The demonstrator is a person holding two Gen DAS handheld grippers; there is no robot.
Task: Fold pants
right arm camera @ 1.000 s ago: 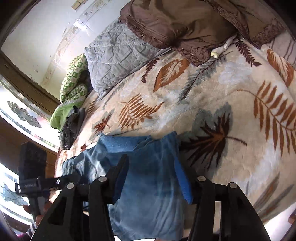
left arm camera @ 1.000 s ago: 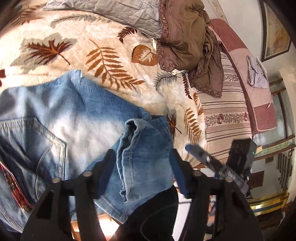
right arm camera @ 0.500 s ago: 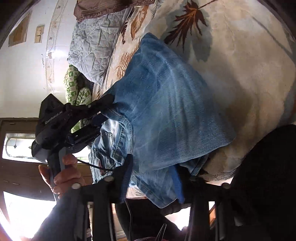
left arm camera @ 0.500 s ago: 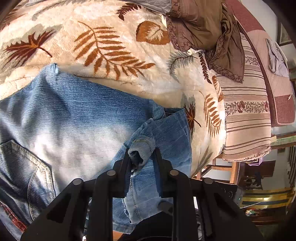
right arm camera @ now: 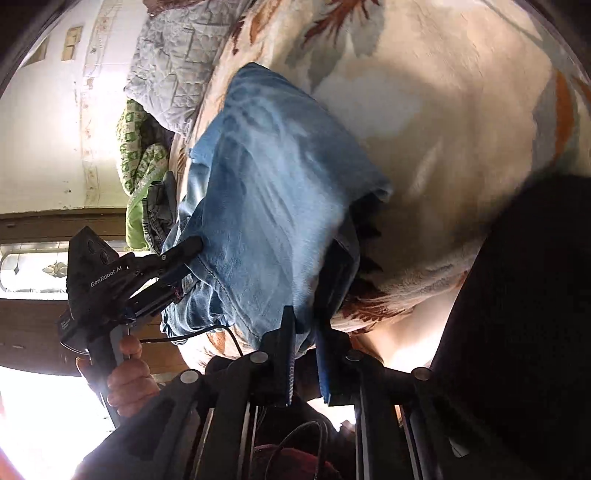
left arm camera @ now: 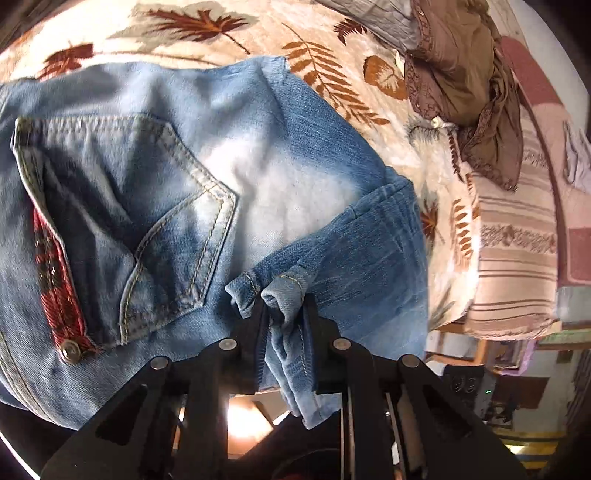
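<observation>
Light blue jeans (left arm camera: 258, 177) lie on the leaf-patterned blanket (left arm camera: 207, 26), back pocket and red inner waistband showing at the left. My left gripper (left arm camera: 284, 306) is shut on a bunched hem fold at the near edge of the jeans. In the right wrist view the jeans (right arm camera: 273, 192) hang over the bed edge. My right gripper (right arm camera: 304, 332) has a fold of denim pinched between its fingers, and its jaws are opening slightly. The left gripper (right arm camera: 188, 251) shows there too, held by a hand (right arm camera: 125, 376) and gripping the jeans' other side.
A brown garment pile (left arm camera: 461, 66) and a grey quilted pillow (right arm camera: 173, 62) lie at the far side of the bed. A green patterned cloth (right arm camera: 140, 155) sits by the wall. A striped cover (left arm camera: 517, 258) hangs over the bed's corner. The person's dark clothing (right arm camera: 524, 332) is close on the right.
Both grippers went from open around the denim to shut on it. The left one dropped toward the bed and now pinches the hem fold. The right one rolled and sank to the bed edge.
</observation>
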